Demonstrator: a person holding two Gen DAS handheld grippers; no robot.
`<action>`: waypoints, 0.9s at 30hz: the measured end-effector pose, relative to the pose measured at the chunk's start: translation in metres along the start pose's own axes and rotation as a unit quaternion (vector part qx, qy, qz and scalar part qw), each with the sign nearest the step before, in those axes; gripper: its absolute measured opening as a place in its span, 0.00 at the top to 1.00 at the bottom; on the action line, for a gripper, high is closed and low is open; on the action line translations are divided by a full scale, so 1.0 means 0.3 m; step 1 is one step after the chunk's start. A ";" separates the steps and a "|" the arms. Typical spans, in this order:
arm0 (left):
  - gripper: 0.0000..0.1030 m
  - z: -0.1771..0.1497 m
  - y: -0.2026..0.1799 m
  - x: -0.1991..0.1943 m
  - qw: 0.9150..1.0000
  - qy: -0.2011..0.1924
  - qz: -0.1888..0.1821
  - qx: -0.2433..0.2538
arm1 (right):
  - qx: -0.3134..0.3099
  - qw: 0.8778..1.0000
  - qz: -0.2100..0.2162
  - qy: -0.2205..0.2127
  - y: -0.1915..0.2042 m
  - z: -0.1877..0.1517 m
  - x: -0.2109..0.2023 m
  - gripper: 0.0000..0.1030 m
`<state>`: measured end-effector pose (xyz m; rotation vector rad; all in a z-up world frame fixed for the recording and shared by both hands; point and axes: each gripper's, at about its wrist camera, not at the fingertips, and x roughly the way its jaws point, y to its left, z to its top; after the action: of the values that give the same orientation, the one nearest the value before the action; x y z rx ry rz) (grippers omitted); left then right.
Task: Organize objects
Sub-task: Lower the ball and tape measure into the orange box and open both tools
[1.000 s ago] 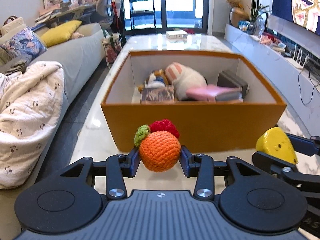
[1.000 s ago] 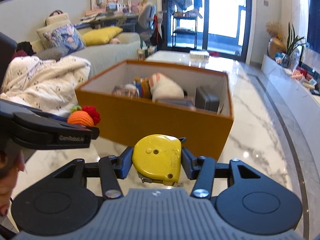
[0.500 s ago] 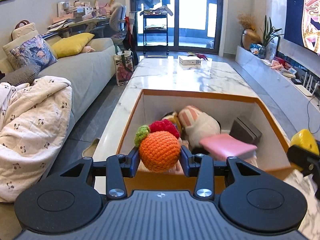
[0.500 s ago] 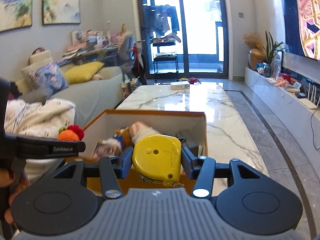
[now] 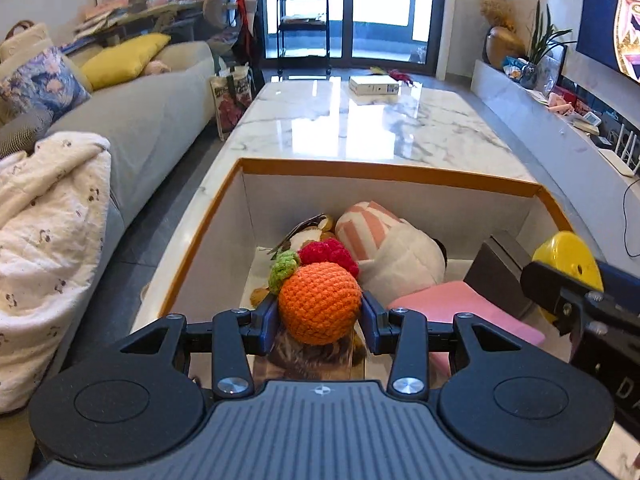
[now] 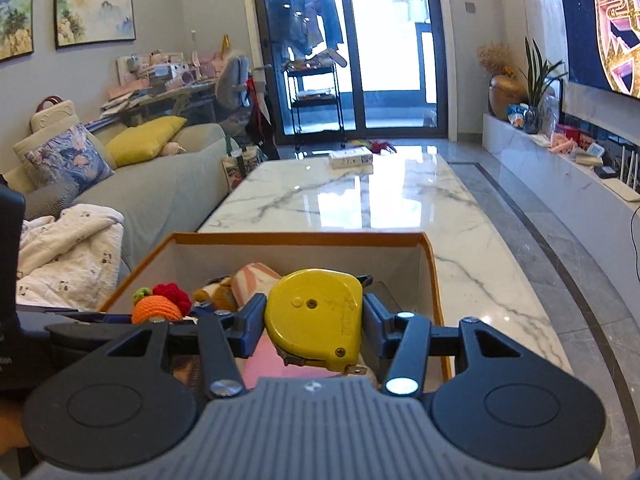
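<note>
My left gripper [image 5: 320,316] is shut on an orange crocheted fruit [image 5: 318,300] with a green and red top, held over the open orange box [image 5: 384,168] on the marble table. My right gripper [image 6: 314,320] is shut on a yellow tape measure [image 6: 314,316], also over the box [image 6: 296,239], to the right of the left gripper. The tape measure also shows in the left wrist view [image 5: 568,256], and the fruit in the right wrist view [image 6: 156,308]. Inside the box lie a striped plush toy [image 5: 384,240], a pink book [image 5: 460,308] and a dark case [image 5: 500,272].
The marble table [image 5: 380,128] runs away beyond the box, with a white flat box [image 5: 374,85] at its far end. A grey sofa [image 5: 140,120] with a blanket [image 5: 44,232] is on the left. A low white TV shelf [image 6: 560,176] lines the right.
Both grippers have risen and moved forward, from in front of the box's near wall to above its inside. Both still hold their objects.
</note>
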<state>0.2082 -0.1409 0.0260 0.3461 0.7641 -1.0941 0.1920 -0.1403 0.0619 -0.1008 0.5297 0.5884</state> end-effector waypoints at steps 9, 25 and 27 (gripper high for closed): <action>0.54 0.059 -0.006 0.099 0.999 0.033 0.007 0.007 | 0.000 0.999 -0.004 0.032 -0.010 -0.001 0.126 0.48; 0.53 0.093 -0.015 0.178 0.997 0.074 0.005 0.021 | -0.008 0.998 -0.024 0.063 0.018 0.011 0.217 0.48; 0.53 0.087 -0.014 0.184 0.996 0.081 0.004 0.023 | -0.009 0.997 -0.029 0.069 0.024 0.008 0.217 0.48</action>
<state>0.2278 -0.1951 0.0058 0.4807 0.8807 -1.0860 0.2349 -0.1011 0.0316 -0.1734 0.6529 0.5315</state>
